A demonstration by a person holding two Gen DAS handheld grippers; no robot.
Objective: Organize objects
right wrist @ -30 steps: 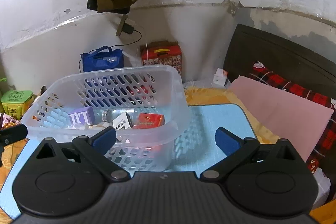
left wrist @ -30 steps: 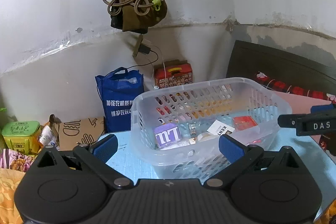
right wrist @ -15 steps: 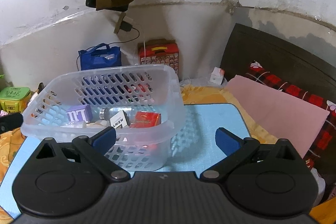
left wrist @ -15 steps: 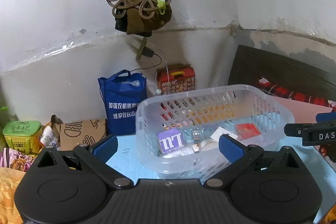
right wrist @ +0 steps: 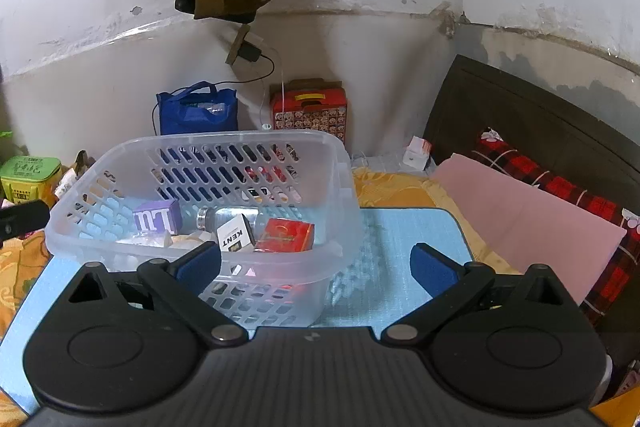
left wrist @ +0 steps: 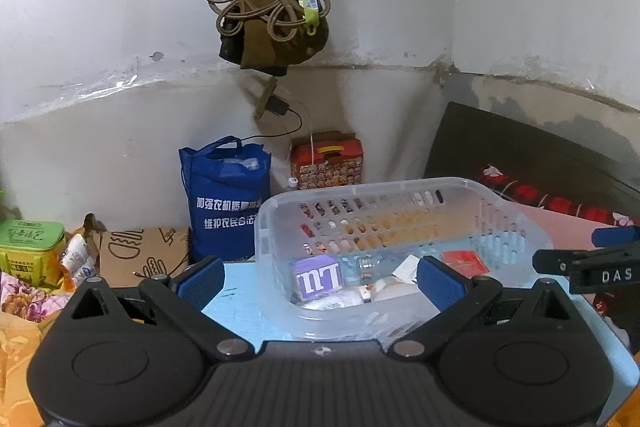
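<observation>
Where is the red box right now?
In the right wrist view, the red box lies inside the clear basket, at its right end beside the white KENT pack.

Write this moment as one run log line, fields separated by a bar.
left gripper: open, empty | right gripper: open, empty | basket: holds purple box, red box

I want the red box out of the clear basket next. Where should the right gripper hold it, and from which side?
Best from above, I think: the red box lies tilted against the near wall of the clear plastic basket, so a sideways reach is blocked. Close the fingers across its narrower width, clear of the white KENT pack beside it.
</observation>
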